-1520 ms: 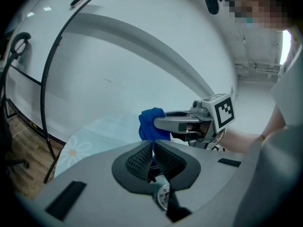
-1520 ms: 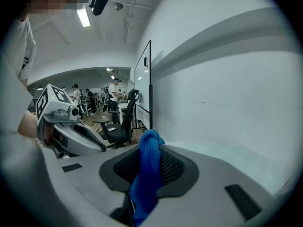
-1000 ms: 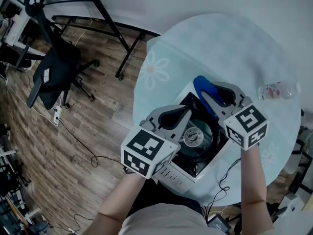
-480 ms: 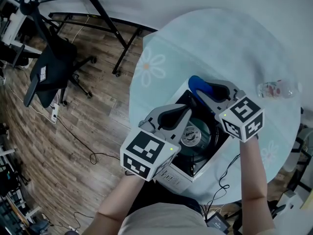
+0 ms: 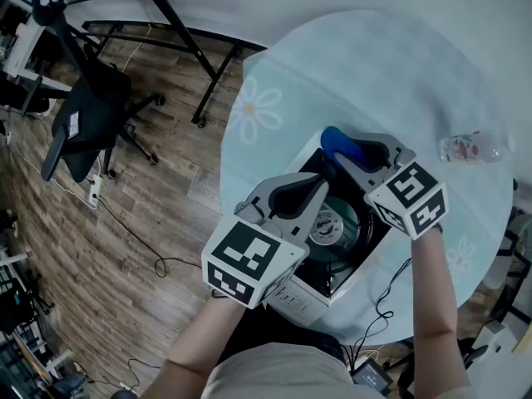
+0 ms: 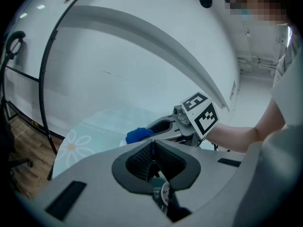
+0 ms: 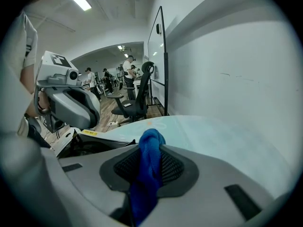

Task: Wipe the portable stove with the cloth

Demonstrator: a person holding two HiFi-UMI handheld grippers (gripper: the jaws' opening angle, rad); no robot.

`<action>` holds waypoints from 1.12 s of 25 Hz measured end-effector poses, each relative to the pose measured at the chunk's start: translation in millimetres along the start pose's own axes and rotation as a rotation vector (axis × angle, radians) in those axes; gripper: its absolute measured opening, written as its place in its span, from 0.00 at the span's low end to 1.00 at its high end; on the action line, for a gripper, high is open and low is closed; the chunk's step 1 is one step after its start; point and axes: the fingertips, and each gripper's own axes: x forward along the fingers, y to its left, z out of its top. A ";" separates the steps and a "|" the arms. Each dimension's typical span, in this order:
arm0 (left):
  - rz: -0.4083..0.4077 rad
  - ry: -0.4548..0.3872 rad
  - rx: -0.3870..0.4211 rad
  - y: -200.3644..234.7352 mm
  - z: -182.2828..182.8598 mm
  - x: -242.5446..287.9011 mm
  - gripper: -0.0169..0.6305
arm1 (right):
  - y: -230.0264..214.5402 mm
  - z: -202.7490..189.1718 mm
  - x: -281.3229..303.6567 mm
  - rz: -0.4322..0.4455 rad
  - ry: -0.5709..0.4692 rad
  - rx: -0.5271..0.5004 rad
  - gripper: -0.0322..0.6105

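On the pale round tabletop (image 5: 399, 65), over the far corner of the white portable stove (image 5: 301, 294), the right tongs (image 5: 342, 158) pinched a soft blue cloth (image 5: 335, 140); the left tongs (image 5: 320, 193) hung closed, empty. Limp and light, the cloth probably wanted gripping at a bunched fold.

Left claw (image 6: 152, 148) closed, blue cloth (image 6: 138, 135) beyond.

Fuzzy blue cloth (image 7: 149, 157), glossy white metal stove (image 5: 301, 298), wood-grain floor (image 5: 125, 248).
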 end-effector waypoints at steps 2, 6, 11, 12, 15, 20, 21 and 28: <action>-0.001 0.006 -0.002 -1.1 -1.6 -1.8 0.07 | 1.4 -2.1 -1.7 -0.001 0.007 -0.003 0.20; -0.010 0.009 0.009 -7.8 0.5 -4.3 0.07 | 3.3 -6.9 -6.8 0.000 0.015 0.000 0.20; -0.023 0.013 0.014 -16.9 1.1 -5.7 0.07 | 4.4 -16.2 -15.9 0.007 0.046 -0.013 0.20; -0.025 0.014 0.016 -18.7 0.8 -5.8 0.07 | 5.0 -17.9 -18.0 0.005 0.053 -0.018 0.20; -0.043 0.020 0.018 -25.6 -1.4 -5.3 0.07 | 6.8 -21.5 -23.6 -0.007 0.063 -0.028 0.20; -0.076 0.052 0.019 -42.3 -12.2 -1.8 0.07 | 6.3 -30.7 -32.3 -0.002 0.083 -0.034 0.20; -0.080 0.058 0.019 -44.8 -14.0 -1.3 0.07 | 6.5 -32.6 -34.3 0.000 0.086 -0.034 0.20; -0.112 0.103 0.046 -57.3 -22.8 -0.3 0.07 | 9.2 -43.5 -46.3 0.014 0.086 -0.008 0.20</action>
